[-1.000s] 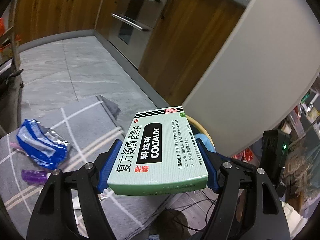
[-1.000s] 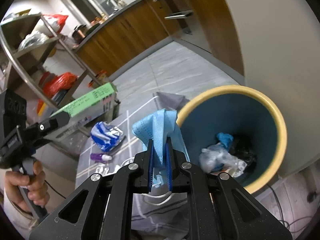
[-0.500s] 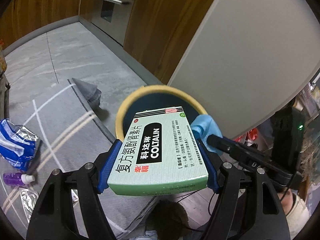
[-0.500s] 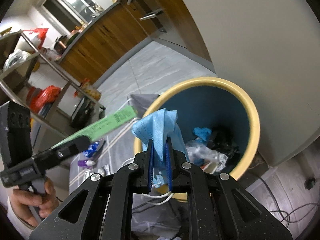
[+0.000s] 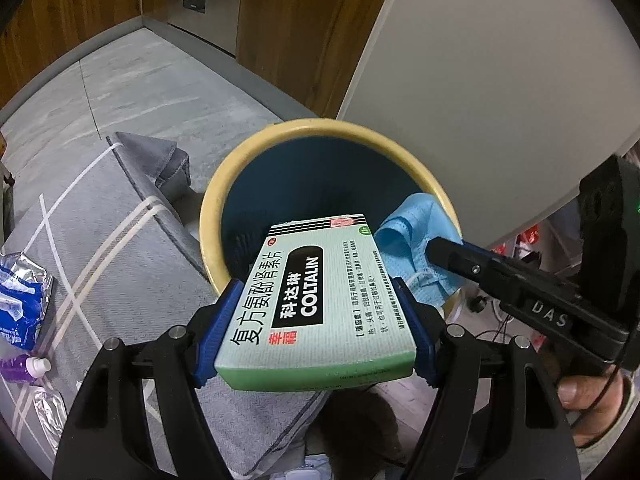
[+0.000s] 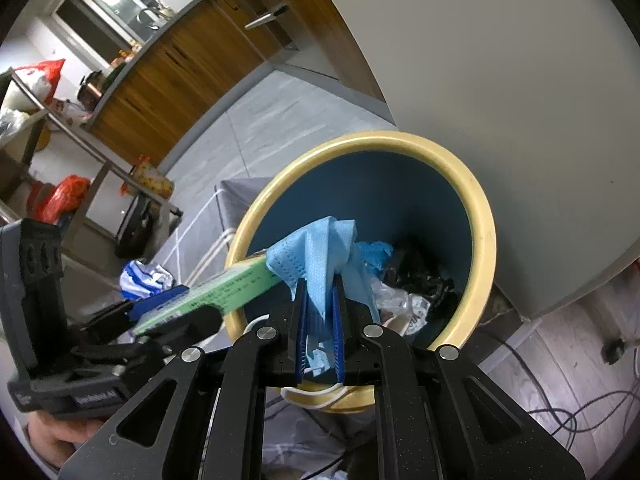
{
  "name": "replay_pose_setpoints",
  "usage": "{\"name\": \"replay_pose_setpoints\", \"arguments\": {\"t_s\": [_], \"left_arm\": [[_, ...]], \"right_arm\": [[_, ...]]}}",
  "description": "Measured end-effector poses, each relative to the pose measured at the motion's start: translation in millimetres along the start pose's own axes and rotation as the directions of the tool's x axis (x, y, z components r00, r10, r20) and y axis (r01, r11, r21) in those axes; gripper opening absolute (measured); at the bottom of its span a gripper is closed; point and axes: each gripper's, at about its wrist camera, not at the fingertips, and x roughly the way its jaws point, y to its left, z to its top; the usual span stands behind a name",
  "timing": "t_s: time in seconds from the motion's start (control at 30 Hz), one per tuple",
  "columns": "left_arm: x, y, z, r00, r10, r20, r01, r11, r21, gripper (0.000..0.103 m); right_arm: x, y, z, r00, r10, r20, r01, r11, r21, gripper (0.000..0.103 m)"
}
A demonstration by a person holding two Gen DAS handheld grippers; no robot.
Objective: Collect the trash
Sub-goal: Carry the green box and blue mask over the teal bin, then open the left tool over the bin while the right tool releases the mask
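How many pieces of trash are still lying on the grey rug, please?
3 visible: a blue-and-white wrapper at the left edge of the rug, a small purple bottle below it, and a silvery wrapper lower still. The grippers may hide more.

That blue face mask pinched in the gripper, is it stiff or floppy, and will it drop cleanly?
Probably floppy: the blue face mask bunches and droops from the right gripper. Likely very light. Its white ear loop dangles near the bin's rim, so it might snag.

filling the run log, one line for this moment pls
left gripper: shut on medicine box | right gripper: shut on face mask | both over bin | not dropped
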Motion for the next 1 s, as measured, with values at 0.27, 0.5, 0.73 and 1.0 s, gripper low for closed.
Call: {"name": "replay_pose_setpoints", "arguments": {"t_s": [0.27,0.5,0.73,1.0], "left_arm": [[1.8,8.7,-1.3,1.000,-0.028,-0.009,0.028,0.999,-0.024,0.073],[-10.7,13.9,-1.7,0.999,-0.038,0.014,0.039,0.999,-0.033,0.073],[-25.1,22.6,-0.6,0.998,-0.043,0.040,0.045,0.998,-0.053,0.073],[-42.2,42.2,-9.2,0.998,-0.032,0.061,0.036,0.997,-0.073,0.073]], "right_arm": [[11.0,1.2,-0.1,1.000,0.005,-0.029,-0.004,1.000,0.010,0.013],[15.7,1.3,4.7,0.999,0.000,-0.034,0.000,1.000,0.016,0.018],[14.5,-0.8,7.6,1.000,-0.001,-0.013,0.001,0.999,0.043,0.045],[4.0,-4.3,8.1,0.999,0.015,0.038,-0.017,0.998,0.052,0.060]]}}
